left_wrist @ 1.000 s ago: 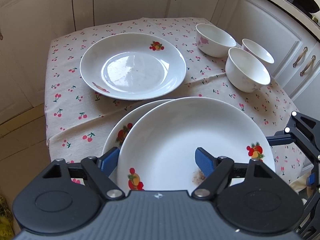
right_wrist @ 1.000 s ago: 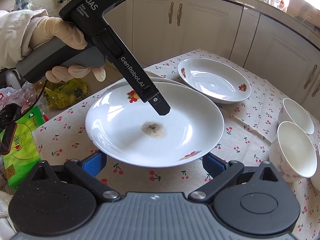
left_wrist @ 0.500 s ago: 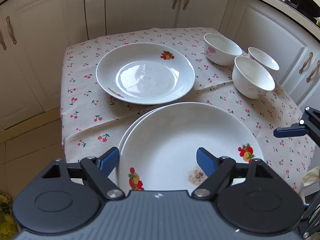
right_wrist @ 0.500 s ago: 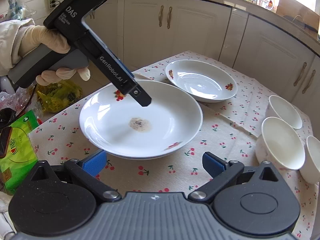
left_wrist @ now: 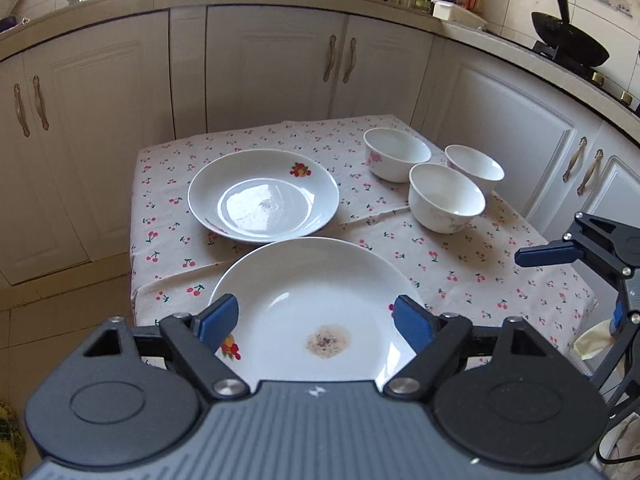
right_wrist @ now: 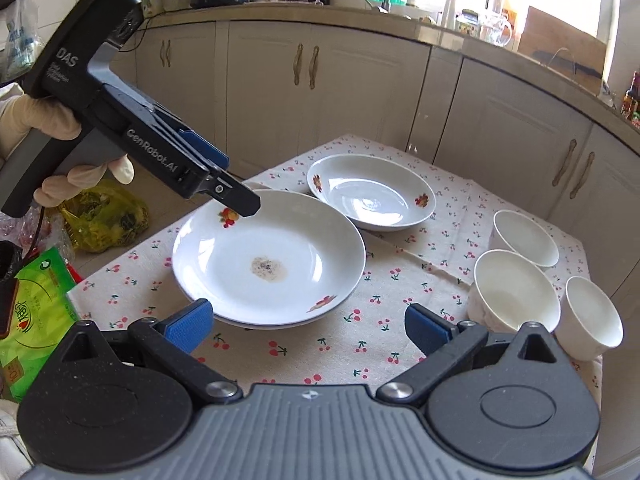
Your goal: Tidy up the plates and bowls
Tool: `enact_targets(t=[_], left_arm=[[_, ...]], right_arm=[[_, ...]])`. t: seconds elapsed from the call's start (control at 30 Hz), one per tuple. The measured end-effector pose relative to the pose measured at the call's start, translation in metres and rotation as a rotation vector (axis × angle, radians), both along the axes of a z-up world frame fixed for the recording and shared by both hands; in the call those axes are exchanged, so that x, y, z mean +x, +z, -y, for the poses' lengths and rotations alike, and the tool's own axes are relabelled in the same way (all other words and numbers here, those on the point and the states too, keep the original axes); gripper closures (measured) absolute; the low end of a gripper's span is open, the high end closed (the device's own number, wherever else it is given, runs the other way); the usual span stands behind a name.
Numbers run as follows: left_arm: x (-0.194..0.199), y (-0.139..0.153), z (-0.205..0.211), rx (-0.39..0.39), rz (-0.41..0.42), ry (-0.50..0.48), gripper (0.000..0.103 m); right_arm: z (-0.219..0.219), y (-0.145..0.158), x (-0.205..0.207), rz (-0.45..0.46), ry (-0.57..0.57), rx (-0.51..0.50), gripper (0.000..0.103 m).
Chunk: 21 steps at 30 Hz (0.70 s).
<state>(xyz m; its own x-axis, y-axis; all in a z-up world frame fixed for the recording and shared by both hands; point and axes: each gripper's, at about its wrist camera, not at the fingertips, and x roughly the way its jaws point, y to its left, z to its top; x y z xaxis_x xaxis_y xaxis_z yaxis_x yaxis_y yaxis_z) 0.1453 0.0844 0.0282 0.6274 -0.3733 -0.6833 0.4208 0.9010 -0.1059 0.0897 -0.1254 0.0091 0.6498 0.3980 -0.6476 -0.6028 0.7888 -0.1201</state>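
A white plate with a brown stain point(left_wrist: 316, 300) point(right_wrist: 268, 264) lies stacked on a second plate, whose rim point(right_wrist: 240, 322) shows beneath it, at the table's near edge. Another white plate point(left_wrist: 264, 196) point(right_wrist: 372, 192) lies alone beyond it. Three white bowls point(left_wrist: 446, 196) point(right_wrist: 516, 292) stand grouped at the right. My left gripper point(left_wrist: 316, 318) point(right_wrist: 240, 200) is open and empty, raised above the stacked plates' near rim. My right gripper point(right_wrist: 308, 326) is open and empty, hovering over the cloth in front of the stack; it also shows in the left wrist view point(left_wrist: 536, 256).
The small table has a cherry-print cloth point(left_wrist: 460, 272) and stands in a corner of white kitchen cabinets point(left_wrist: 272, 64). A green packet point(right_wrist: 32, 320) and a yellow bag point(right_wrist: 104, 216) lie on the floor at the left. A black wok point(left_wrist: 568, 40) sits on the counter.
My left gripper let go of the stained plate, now resting on the plate beneath, and drew back and up. My right gripper also pulled back from the stack.
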Motion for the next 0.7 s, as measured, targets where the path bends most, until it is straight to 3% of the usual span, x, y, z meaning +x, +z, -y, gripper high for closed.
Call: enact_targets(t=[0.3,0.7], left_arm=[[-0.027,0.015,0.002,0.006,0.114,-0.001,0.018],[0.035,0.000,-0.013,-0.001,0.084,0.033,0.018]], right_arm=[[-0.005,0.015,-0.013,0.066,0.022,-0.019,0.000],[-0.001,0.029,0.069,0.027,-0.039,0.042,0.000]])
